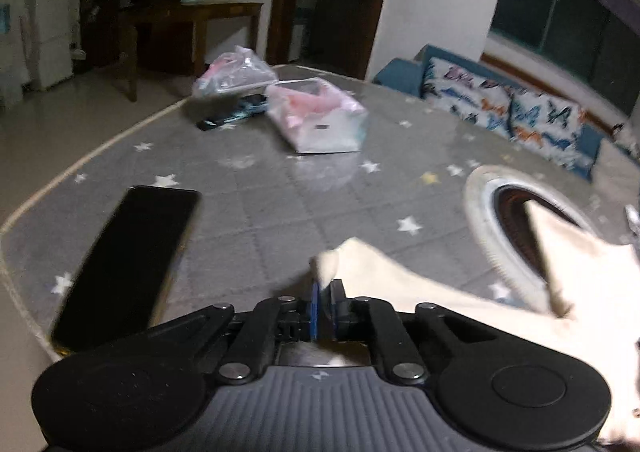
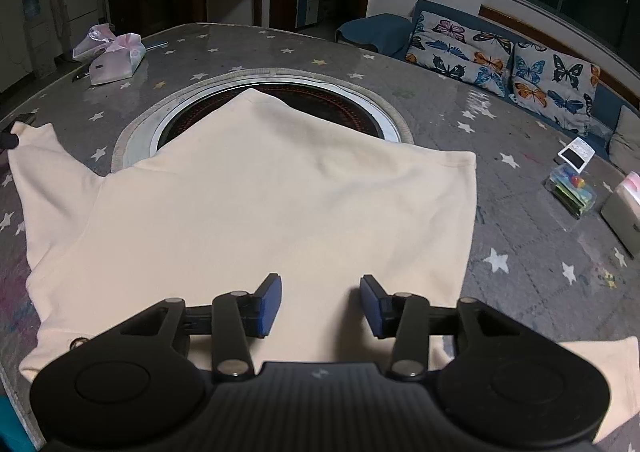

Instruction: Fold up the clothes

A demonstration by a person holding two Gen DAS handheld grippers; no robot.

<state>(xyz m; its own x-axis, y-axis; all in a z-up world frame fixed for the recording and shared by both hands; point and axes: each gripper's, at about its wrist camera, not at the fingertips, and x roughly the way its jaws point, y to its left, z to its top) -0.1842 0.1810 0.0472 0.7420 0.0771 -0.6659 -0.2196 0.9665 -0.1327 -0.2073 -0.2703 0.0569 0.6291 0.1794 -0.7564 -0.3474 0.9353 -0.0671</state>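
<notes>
- Left hand-held gripper (image 1: 323, 302): blue pads pressed together on a corner of the cream shirt (image 1: 460, 292), cloth lifted and trailing off to its right.
- Left of that gripper, near: black phone (image 1: 128, 264) lying flat on the grey star-patterned desk (image 1: 260, 204).
- Ahead of it, well apart: pink-and-white tissue pack (image 1: 320, 120), with a clear plastic bag (image 1: 234, 72) and a dark item beyond; blurred.
- Ahead and right: round recessed opening (image 1: 516, 220) in the desk, partly covered by the shirt.
- Right hand-held gripper (image 2: 320, 304): blue pads spread wide apart, gripping nothing, hovering over the near edge of the cream shirt (image 2: 260, 204).
- Shirt spread flat directly ahead of this gripper, far tip reaching over the round opening (image 2: 340, 96), one sleeve stretched off to the left.
- Far right of it: small colourful box (image 2: 572, 192) on the desk; butterfly cushions (image 2: 500, 56) on a blue sofa beyond.
</notes>
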